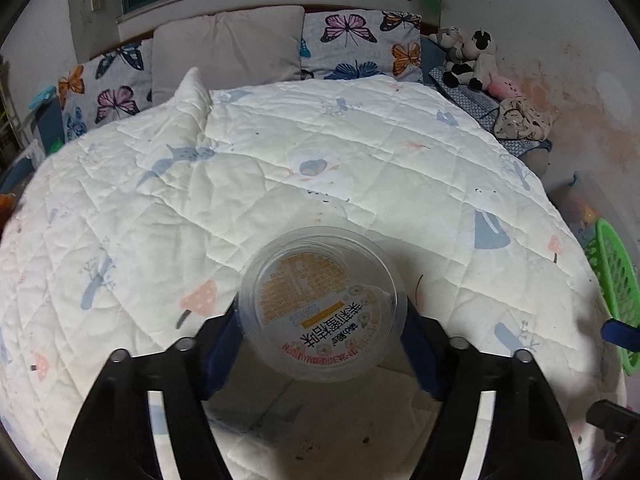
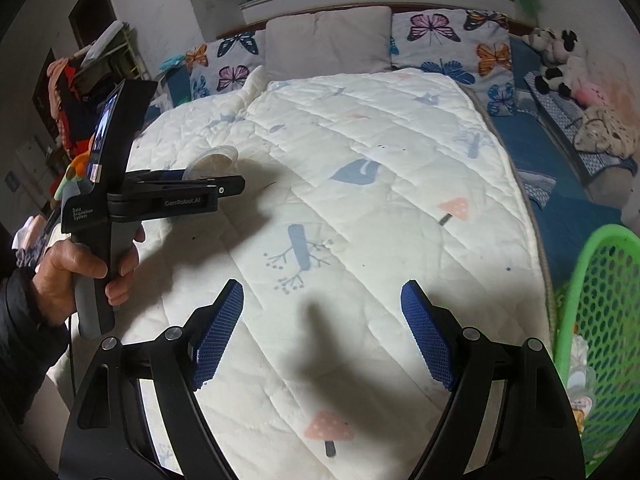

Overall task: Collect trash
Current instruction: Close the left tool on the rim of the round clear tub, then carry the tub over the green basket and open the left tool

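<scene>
Clear plastic cup [image 1: 320,308] with printed lid is clamped between my left gripper [image 1: 320,340] pads, held above the white quilt [image 1: 280,168]. My right gripper [image 2: 322,332] is spread wide, holding nothing, over the quilt. Green mesh basket [image 2: 600,320] sits just right of the bed.

A bed [image 2: 560,216] carries a white quilt [image 1: 280,160] printed with pale blue trees and pink mushrooms, spread over most of it. Along the headboard stand two butterfly-print pillows [image 1: 360,46] with a plain grey pillow [image 1: 228,48] between them. On the blue sheet beside the quilt's right edge lie stuffed toys [image 1: 472,58] and a crumpled patterned cloth [image 1: 520,118].
</scene>
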{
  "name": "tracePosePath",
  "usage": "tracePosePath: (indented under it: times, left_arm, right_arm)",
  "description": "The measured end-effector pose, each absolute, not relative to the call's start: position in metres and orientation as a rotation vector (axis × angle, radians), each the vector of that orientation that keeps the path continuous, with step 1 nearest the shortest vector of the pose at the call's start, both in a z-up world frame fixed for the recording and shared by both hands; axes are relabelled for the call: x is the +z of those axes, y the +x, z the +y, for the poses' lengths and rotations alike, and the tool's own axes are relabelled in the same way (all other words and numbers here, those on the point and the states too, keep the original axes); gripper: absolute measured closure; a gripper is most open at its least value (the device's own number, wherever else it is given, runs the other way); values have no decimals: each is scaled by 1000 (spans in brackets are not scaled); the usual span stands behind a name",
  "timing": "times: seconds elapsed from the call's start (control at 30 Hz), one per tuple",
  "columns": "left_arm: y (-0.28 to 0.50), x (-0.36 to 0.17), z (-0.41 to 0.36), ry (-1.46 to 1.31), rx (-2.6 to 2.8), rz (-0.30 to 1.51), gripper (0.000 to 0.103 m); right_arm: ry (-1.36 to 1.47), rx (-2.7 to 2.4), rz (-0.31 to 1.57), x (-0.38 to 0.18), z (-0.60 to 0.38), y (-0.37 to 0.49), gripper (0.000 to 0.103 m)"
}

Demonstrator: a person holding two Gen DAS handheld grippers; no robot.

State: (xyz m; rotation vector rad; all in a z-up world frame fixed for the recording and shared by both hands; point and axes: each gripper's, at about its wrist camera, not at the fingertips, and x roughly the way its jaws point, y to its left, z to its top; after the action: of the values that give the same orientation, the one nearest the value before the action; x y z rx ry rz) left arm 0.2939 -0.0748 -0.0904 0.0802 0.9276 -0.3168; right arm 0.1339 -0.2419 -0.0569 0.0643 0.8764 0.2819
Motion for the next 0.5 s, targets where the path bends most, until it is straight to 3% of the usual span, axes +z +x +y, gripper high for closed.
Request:
tracePosePath:
  times: [0.27, 0.5]
  left_arm:
    - [286, -85, -76, 56, -347, 918, 50]
    - [263, -70, -86, 71, -395, 885, 50]
  right_arm:
    - [78, 282, 885, -59, -242, 134, 30]
    - [93, 270, 873, -55, -250, 121, 35]
